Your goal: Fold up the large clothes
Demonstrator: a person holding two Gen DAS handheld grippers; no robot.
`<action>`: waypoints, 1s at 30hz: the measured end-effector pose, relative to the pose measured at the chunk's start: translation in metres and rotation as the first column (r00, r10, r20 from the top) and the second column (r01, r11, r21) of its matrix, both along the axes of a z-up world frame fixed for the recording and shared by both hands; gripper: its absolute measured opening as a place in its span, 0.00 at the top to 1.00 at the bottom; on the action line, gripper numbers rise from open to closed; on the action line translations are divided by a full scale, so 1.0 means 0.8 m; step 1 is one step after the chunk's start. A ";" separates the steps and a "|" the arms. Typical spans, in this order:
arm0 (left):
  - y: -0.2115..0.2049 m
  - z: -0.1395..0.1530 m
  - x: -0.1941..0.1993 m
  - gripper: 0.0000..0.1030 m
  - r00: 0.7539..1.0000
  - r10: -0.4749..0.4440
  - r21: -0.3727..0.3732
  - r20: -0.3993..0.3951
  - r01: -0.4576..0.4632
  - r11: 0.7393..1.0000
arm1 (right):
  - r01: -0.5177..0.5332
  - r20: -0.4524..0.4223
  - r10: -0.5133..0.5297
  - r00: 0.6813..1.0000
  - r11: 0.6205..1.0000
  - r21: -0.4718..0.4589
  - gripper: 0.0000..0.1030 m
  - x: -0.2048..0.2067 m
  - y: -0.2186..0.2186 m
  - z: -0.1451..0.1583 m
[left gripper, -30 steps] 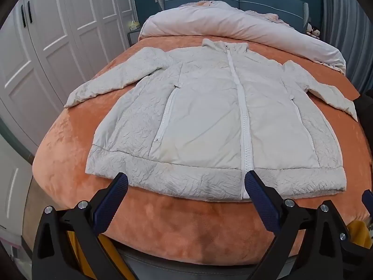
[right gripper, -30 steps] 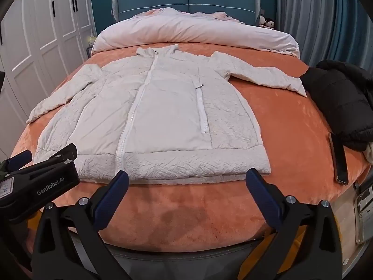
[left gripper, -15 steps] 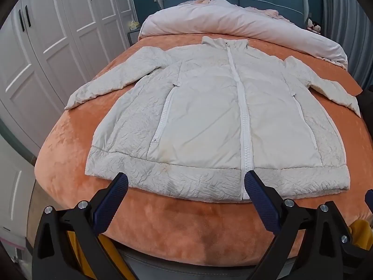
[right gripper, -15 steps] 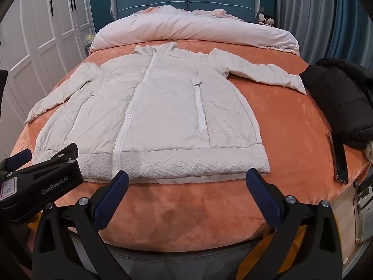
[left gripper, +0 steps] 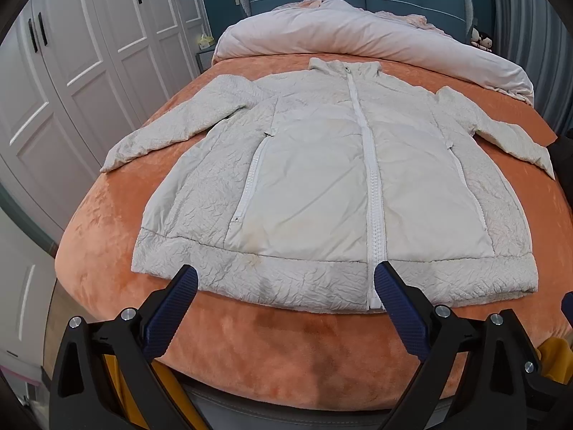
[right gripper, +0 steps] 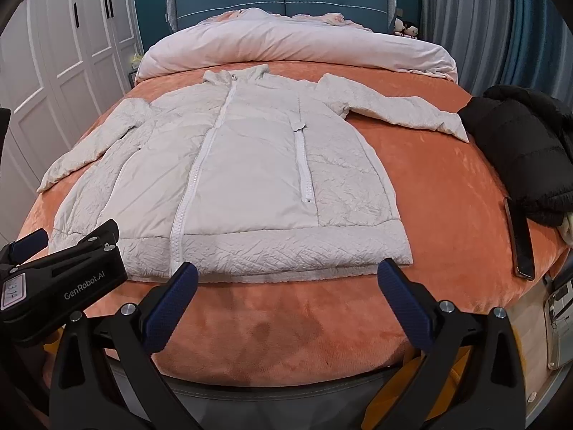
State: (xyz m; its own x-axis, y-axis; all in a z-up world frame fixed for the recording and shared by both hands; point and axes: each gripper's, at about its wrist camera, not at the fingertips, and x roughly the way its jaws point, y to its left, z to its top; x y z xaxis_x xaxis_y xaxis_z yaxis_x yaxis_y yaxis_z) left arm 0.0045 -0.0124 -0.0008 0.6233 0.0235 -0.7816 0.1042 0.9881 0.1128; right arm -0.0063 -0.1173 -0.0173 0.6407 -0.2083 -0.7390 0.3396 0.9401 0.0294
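A white quilted jacket [left gripper: 333, 186] lies flat and zipped on the orange bed, front up, sleeves spread to both sides, hem toward me. It also shows in the right wrist view [right gripper: 250, 179]. My left gripper [left gripper: 284, 279] is open and empty, hovering just in front of the hem near the zip's lower end. My right gripper [right gripper: 286, 276] is open and empty, just in front of the hem's right half. The left gripper's body [right gripper: 64, 283] shows at the lower left of the right wrist view.
An orange blanket [right gripper: 447, 197] covers the bed. A pale duvet [right gripper: 297, 46] is piled at the head. A black jacket [right gripper: 523, 150] and a dark phone [right gripper: 519, 240] lie at the bed's right edge. White wardrobes [left gripper: 71, 71] stand to the left.
Both grippers have moved slightly forward toward the jacket's hem. The jacket has not moved and both grippers stay open.
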 end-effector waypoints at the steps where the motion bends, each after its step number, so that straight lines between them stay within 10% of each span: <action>1: 0.000 0.001 0.000 0.07 1.000 0.001 0.002 0.001 -0.001 1.000 | 0.001 0.000 -0.001 1.000 1.000 0.000 0.05 0.000 -0.001 0.001; 30: 0.001 0.006 -0.001 0.08 1.000 0.005 0.007 0.015 -0.005 1.000 | 0.002 0.005 -0.002 1.000 1.000 -0.003 0.05 0.000 -0.003 0.005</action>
State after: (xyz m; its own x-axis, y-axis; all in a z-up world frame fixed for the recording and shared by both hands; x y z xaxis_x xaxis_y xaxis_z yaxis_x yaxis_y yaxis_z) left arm 0.0033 -0.0118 0.0043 0.6345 0.0321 -0.7722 0.0977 0.9878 0.1213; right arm -0.0066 -0.1195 -0.0130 0.6437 -0.2115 -0.7355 0.3414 0.9395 0.0286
